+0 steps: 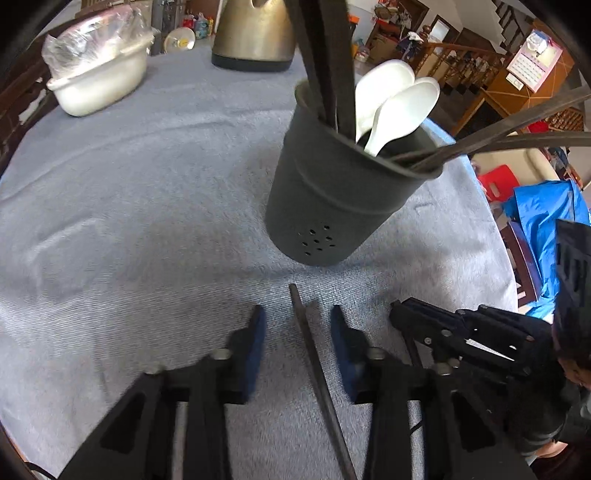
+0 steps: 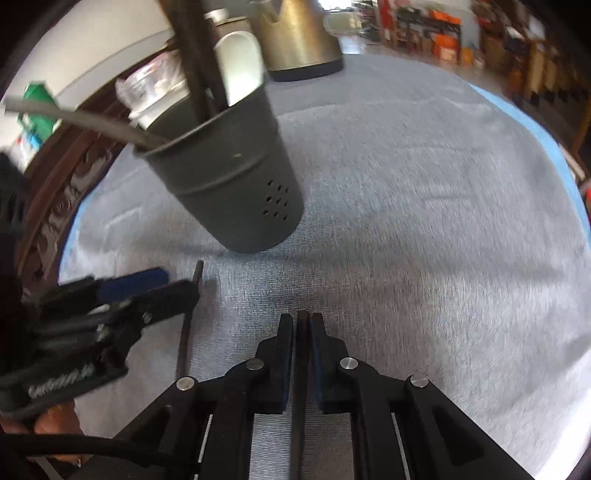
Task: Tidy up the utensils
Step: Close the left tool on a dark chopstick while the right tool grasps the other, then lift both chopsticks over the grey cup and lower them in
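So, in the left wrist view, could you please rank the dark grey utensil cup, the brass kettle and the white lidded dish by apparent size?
1. Dark grey utensil cup, though it is nearest.
2-3. Brass kettle, cropped at the top, and white lidded dish: too alike to rank.

Two close, low views, shared holder [image 1: 332,192].

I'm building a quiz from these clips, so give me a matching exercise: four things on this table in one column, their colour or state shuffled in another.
Things:
1. utensil holder
2. spoons
3. kettle
4. chopstick in the right gripper

States:
A. white, standing in the holder
B. brass-coloured with a dark base, at the far edge
C. dark grey, perforated near its base
D. dark, clamped between blue pads

Pairs: 1-C, 2-A, 3-B, 4-D
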`<state>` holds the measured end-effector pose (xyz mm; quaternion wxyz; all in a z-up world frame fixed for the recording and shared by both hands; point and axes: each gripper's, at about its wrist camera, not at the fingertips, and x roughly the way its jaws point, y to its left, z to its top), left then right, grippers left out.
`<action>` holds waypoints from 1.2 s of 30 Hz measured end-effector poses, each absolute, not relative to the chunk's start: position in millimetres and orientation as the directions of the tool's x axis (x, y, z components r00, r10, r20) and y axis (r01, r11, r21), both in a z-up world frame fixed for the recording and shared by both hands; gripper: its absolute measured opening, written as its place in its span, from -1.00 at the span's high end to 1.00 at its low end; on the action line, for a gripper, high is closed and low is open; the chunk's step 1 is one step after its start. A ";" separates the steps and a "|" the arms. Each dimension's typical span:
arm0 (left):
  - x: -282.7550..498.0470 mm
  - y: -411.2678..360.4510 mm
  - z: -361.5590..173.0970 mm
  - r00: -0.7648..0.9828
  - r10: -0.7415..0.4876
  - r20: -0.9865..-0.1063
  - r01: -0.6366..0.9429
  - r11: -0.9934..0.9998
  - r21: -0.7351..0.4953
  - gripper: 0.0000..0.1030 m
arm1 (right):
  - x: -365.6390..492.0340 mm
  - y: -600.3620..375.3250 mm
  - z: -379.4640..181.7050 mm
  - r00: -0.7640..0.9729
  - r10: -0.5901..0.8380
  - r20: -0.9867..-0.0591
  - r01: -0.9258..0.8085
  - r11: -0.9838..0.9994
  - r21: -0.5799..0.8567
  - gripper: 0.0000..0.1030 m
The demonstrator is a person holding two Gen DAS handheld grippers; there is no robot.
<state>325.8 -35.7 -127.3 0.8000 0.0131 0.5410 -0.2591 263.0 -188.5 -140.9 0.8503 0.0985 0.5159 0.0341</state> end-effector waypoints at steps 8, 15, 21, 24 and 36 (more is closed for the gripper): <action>331.4 -34.2 -131.5 0.276 -0.433 -0.858 0.428 0.855 -0.293 0.83 | 256.1 -200.9 -129.4 0.507 0.183 -0.843 0.041 0.971 0.235 0.85; 308.0 -15.5 -88.3 0.376 -0.465 -0.801 0.440 0.851 -0.287 0.85 | 226.8 -216.8 -85.5 0.635 0.218 -0.742 0.019 0.955 0.297 0.85; 271.5 2.0 -24.7 0.503 -0.508 -0.699 0.483 0.836 -0.260 0.89 | 201.1 -214.9 -40.7 0.764 0.251 -0.594 -0.044 0.939 0.340 0.85; 255.3 9.2 5.5 0.565 -0.516 -0.644 0.501 0.835 -0.229 0.90 | 185.7 -209.7 -18.9 0.824 0.261 -0.503 -0.088 0.936 0.342 0.85; 236.9 21.1 65.6 0.681 -0.540 -0.495 0.520 0.832 -0.192 0.91 | 151.7 -187.3 45.6 0.941 0.211 -0.263 -0.138 0.953 0.270 0.86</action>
